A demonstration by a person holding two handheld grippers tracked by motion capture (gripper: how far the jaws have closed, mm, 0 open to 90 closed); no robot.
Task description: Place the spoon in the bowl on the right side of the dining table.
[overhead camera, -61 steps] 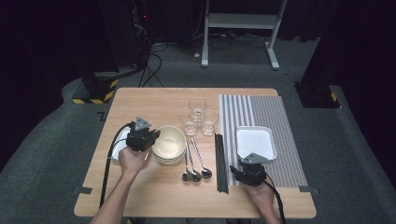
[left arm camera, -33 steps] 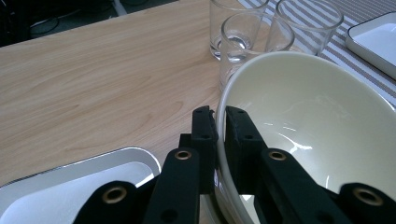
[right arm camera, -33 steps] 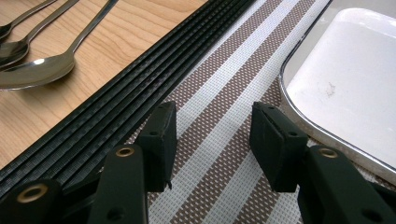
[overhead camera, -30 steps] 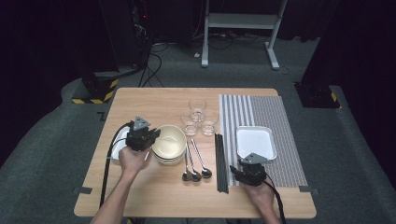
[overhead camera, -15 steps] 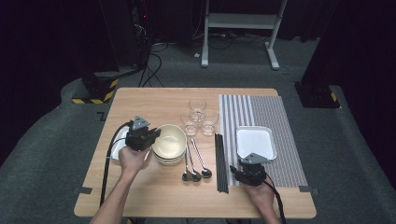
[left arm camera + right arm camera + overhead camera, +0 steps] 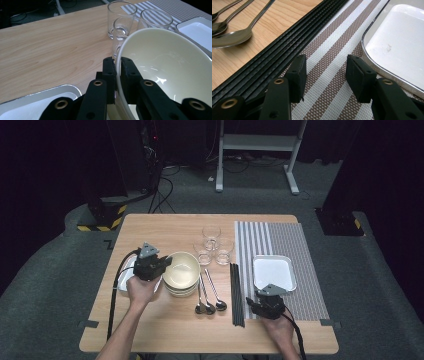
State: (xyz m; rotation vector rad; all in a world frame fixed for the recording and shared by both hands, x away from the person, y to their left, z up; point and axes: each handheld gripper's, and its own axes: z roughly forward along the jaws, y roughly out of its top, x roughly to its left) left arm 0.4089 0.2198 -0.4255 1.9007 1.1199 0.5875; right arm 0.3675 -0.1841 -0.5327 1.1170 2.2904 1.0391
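The left gripper (image 6: 162, 263) pinches the near rim of the top cream bowl (image 6: 183, 270), which sits on its stack beside the three glasses (image 6: 212, 245). The right gripper (image 6: 262, 299) rests spread and empty over the striped mat (image 6: 295, 237), between the black chopsticks (image 6: 236, 292) and the white tray (image 6: 273, 272). Judging by this, the bowl is gripped but not yet placed, so nearly all of the laying-out seems left to do

Looks like a lab or studio: wooden table (image 6: 165, 227) on grey carpet (image 6: 50, 285), black curtains (image 6: 50, 160), trailing floor cables (image 6: 167, 185), hazard-striped stand base (image 6: 102, 220), white desk frame (image 6: 260, 142) behind.

Grey carpet (image 6: 60, 285) (dark room beyond)
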